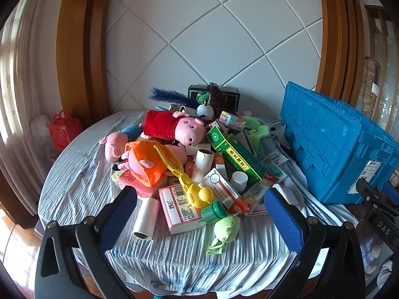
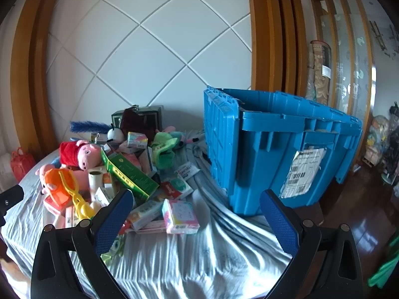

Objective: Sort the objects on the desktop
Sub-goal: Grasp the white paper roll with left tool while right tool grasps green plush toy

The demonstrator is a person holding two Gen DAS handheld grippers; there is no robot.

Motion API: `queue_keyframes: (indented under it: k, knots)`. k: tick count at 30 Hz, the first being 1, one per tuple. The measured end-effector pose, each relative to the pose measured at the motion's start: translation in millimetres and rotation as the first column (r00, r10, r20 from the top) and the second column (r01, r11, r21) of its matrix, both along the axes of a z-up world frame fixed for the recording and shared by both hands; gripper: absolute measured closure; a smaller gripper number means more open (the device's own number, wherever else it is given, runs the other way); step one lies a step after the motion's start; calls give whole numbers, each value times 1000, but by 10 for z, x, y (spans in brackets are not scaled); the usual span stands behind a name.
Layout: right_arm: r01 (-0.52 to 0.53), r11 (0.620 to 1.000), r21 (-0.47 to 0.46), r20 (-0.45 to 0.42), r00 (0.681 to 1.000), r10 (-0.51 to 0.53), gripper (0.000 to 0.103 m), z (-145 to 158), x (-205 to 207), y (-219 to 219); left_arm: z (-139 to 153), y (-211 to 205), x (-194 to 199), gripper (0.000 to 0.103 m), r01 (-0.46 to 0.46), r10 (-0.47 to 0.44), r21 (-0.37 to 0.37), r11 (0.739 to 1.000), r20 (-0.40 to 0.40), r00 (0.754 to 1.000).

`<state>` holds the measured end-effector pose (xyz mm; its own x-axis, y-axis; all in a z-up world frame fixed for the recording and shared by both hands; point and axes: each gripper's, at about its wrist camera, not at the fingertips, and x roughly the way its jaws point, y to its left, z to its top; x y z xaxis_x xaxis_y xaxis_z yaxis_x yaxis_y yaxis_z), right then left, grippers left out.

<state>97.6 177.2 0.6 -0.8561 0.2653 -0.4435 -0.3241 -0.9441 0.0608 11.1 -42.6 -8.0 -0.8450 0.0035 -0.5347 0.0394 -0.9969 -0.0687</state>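
From my left wrist camera, my left gripper (image 1: pixel 199 211) hangs with its jaws spread wide and nothing between them, just short of the heap. The pile sits on a round table (image 1: pixel 74 186) under a striped cloth. Nearest my fingers lie a white roll (image 1: pixel 146 220), a pink-and-white box (image 1: pixel 179 208), a small green jar (image 1: pixel 213 211) and a green plush (image 1: pixel 225 230). A yellow plastic clamp toy (image 1: pixel 184 177) lies across the middle, over an orange-dressed pig plush (image 1: pixel 144 164); a red-dressed pig plush (image 1: pixel 174 127) and a long green box (image 1: pixel 234 158) sit higher in the heap. The blue crate (image 1: pixel 336 149) stands at the right edge of the table, touching the spread of cartons.

From my right wrist camera, my right gripper (image 2: pixel 197 221) is also wide open and empty, aimed between the pile and the crate (image 2: pixel 286 154). A pastel tissue pack (image 2: pixel 180 215) lies closest to it on the cloth. I cannot see inside the crate from here, so I cannot say whether anything has gone in.

My judgement: the sorting has barely begun, if at all. Toys, medicine boxes and rolls are all mixed in 1 heap, no separate groups show, and both my tongs hold nothing.
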Motion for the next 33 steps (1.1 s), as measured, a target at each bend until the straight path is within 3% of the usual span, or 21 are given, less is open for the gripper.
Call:
queue_keyframes:
  k: [12,20,25,27,29,33]
  knots:
    - [-86,995,-46,104,990,91,0,-302,-549,-490,-431,-752,-340,0,-115,118,-37,993,119,986]
    - [-179,977,-116,241,949,203,0,-727,-1085,-1065,-1044,-1445,-725,0,-180,191,-67,981,270,944]
    - [-214,962,-171,342,903,262,0,-1028,-1363,-1365,-1397,-1462,-1025,9,-95,110,-59,994,357,928]
    - [-206,960,-188,375,888,264,7,-1118,-1420,-1394,-1523,-1378,-1160,14,-44,62,-57,997,384,921]
    - [-196,958,-210,405,874,268,24,-1220,-1470,-1391,-1638,-1295,-1273,16,-4,29,-62,998,409,912]
    - [-173,949,-262,458,844,280,26,-1436,-1561,-1380,-1852,-1159,-1453,21,63,-28,-62,996,455,890]
